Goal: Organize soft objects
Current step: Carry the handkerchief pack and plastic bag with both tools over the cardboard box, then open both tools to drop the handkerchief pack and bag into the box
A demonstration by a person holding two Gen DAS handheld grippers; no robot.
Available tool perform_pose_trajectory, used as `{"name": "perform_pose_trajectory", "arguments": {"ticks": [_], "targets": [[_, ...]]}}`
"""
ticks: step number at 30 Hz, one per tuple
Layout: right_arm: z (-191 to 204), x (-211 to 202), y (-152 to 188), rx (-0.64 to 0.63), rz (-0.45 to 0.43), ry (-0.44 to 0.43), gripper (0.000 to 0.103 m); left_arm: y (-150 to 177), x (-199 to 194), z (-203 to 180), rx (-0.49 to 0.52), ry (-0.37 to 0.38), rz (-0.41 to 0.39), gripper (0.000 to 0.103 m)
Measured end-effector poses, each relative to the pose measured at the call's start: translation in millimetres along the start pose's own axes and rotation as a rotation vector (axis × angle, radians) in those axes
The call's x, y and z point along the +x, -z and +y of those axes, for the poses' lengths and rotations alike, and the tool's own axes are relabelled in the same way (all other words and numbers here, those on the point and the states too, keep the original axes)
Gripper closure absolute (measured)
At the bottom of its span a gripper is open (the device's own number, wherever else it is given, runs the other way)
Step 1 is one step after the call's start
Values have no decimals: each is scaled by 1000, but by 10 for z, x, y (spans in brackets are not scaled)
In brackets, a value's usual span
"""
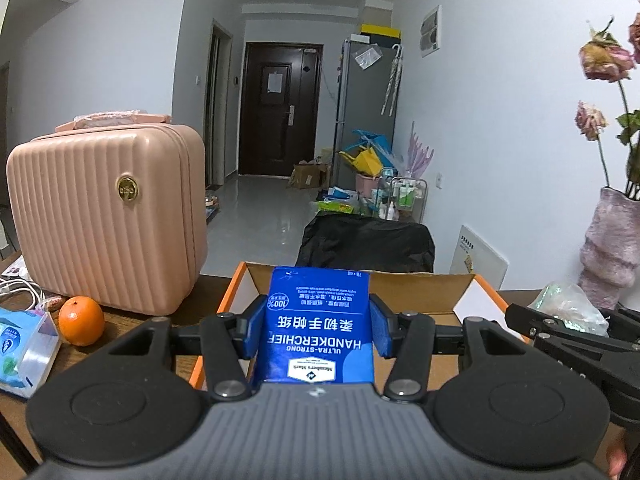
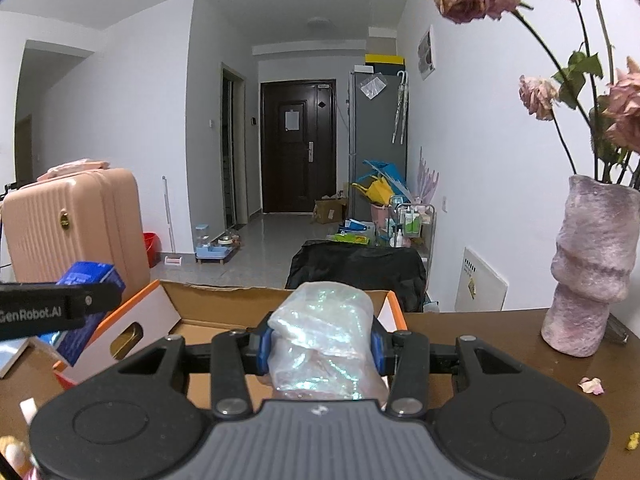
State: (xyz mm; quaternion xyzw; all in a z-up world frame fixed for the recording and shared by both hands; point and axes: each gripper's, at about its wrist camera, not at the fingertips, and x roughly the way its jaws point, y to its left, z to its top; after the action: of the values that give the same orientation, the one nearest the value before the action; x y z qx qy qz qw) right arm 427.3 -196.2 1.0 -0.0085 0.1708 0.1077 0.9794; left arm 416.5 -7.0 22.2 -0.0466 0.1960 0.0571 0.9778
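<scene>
My left gripper (image 1: 318,330) is shut on a blue pack of handkerchief tissues (image 1: 318,324), held over the near edge of an open cardboard box (image 1: 420,292) with orange sides. My right gripper (image 2: 322,344) is shut on a crinkly, iridescent plastic-wrapped soft bundle (image 2: 322,336), also held above the cardboard box (image 2: 224,304). In the right wrist view the left gripper (image 2: 60,308) with the blue tissue pack (image 2: 88,280) shows at the left. In the left wrist view the right gripper (image 1: 568,332) and the plastic bundle (image 1: 568,304) appear at the right.
A pink ribbed suitcase (image 1: 104,216) stands at the left on the brown table (image 2: 500,344), with an orange (image 1: 81,320) and a wrapped tissue pack (image 1: 24,348) before it. A pink vase (image 2: 592,264) with dried roses stands at the right. A dark-covered object (image 1: 366,244) lies beyond the box.
</scene>
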Motion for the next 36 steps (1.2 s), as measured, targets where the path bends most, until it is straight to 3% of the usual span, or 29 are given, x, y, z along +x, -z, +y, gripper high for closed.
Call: {"name": "perform_pose_trajectory", "arguments": {"ticks": [13,28,30,32,36], "targets": [[-86,424,-1,35,80,14,60,25,420,-23,-2,-80,58,51],[57,540,145,-3,121,18,57,114,679,-16,-10,-111,105,50],[57,544,130,-4,117,22,45,120,676,-7,-11,-109,109,43],[48,530,129,-5,115,21,39,118,658,-12,-7,-116,101,26],[73,503,141,-16,108,32,14,121,620,-15,-6,-122,93,16]]}}
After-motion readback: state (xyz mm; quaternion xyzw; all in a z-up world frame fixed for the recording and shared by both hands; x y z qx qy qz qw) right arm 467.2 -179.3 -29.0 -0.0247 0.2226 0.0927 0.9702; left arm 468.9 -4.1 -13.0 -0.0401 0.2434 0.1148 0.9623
